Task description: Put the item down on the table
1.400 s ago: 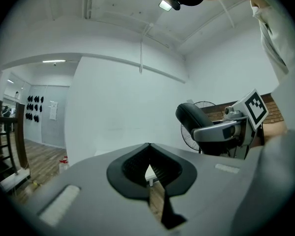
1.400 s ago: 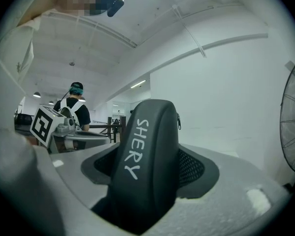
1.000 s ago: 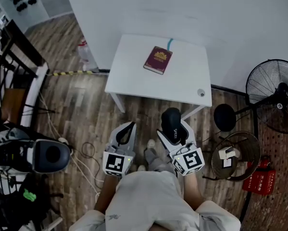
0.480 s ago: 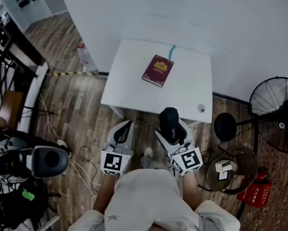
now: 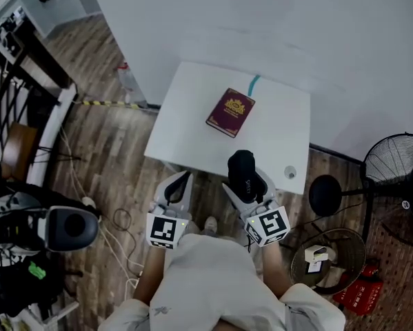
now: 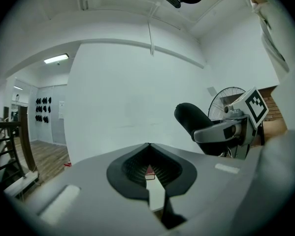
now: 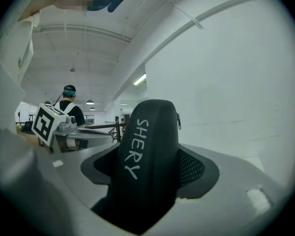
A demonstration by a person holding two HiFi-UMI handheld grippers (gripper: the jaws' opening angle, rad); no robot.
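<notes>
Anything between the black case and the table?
Nothing visible. The black case, held in the right gripper, is at the white table's near edge; the maroon booklet lies farther back, a small round object to its right.

Tabletop mostly open, with one book and the back wall to mind.

I see nothing blocking the near edge of the white square table (image 5: 192,126), and the tabletop's left half and near strip lie bare. A maroon hardcover book with a gold emblem (image 5: 230,112) sits past the middle toward the far edge, with a teal strip (image 5: 254,84) beyond it at that edge. A small round grey disc (image 5: 289,172) lies by the near right corner. The white wall (image 5: 275,26) closes off the far edge. A black pedestal fan (image 5: 399,185) stands well off the right edge.
</notes>
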